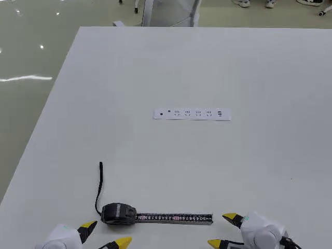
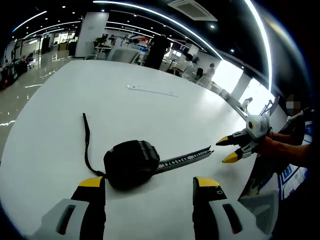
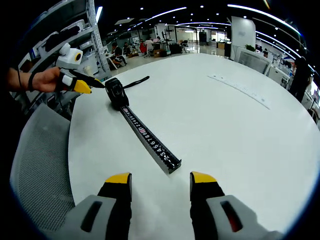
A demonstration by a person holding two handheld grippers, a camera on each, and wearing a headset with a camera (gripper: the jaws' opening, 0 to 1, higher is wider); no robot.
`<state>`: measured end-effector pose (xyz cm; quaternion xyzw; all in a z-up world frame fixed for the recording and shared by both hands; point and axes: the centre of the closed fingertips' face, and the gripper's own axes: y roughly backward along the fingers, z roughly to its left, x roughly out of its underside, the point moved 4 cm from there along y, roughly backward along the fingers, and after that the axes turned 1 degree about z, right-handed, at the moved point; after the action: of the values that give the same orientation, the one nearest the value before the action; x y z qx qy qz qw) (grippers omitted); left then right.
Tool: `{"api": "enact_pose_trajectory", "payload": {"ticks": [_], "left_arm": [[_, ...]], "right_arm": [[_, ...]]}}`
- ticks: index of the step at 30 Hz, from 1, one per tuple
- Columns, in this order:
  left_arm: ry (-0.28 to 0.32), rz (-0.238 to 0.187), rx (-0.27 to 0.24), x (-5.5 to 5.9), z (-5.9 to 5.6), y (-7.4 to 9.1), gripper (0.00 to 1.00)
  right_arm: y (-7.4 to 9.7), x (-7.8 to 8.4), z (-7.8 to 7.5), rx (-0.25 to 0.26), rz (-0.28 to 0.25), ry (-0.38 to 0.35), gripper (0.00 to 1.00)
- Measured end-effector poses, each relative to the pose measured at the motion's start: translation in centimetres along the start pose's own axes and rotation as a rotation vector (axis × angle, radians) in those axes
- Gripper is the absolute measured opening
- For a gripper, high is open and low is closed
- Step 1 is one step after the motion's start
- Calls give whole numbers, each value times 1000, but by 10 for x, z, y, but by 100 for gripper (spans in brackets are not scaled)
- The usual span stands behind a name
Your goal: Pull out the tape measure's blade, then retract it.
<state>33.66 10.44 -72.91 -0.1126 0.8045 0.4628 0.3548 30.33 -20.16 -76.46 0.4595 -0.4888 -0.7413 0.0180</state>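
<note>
**Left gripper and right gripper both gaping, tape measure lying between them**

Left gripper is hanging at the near edge of the white table, with its jaws standing well apart and gripping nothing. Its yellow tips are pointing at the black case, which is lying just ahead of them; can't tell whether the nearer tip is touching it.

Blade is lying flat on the tabletop, pulled out of the case and running toward the right gripper. Right gripper is hovering just off the blade's hook end, jaws also spread wide with nothing between them. In the right gripper view the hook end is sitting just ahead of the gap, not inside it.

Black wrist strap is trailing from the case's far side, away from the person. White power strip is lying mid-table, well apart from the tape measure and from both grippers.
</note>
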Motion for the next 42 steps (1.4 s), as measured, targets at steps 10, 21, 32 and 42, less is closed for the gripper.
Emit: {"api": "enact_pose_trajectory", "payload": {"ticks": [10, 21, 32, 42], "left_arm": [[-3, 24, -53, -4, 0, -15, 69], [71, 10, -111, -7, 7, -29, 69], [101, 12, -139, -3, 9, -37, 69], [223, -52, -256, -5, 15, -52, 72]], "right_arm": [[-18, -6, -9, -64, 85, 158, 39], [-36, -6, -15, -142, 198, 408, 29], [-41, -7, -13, -227, 216, 459, 15], [-42, -7, -12, -225, 208, 437, 14]]}}
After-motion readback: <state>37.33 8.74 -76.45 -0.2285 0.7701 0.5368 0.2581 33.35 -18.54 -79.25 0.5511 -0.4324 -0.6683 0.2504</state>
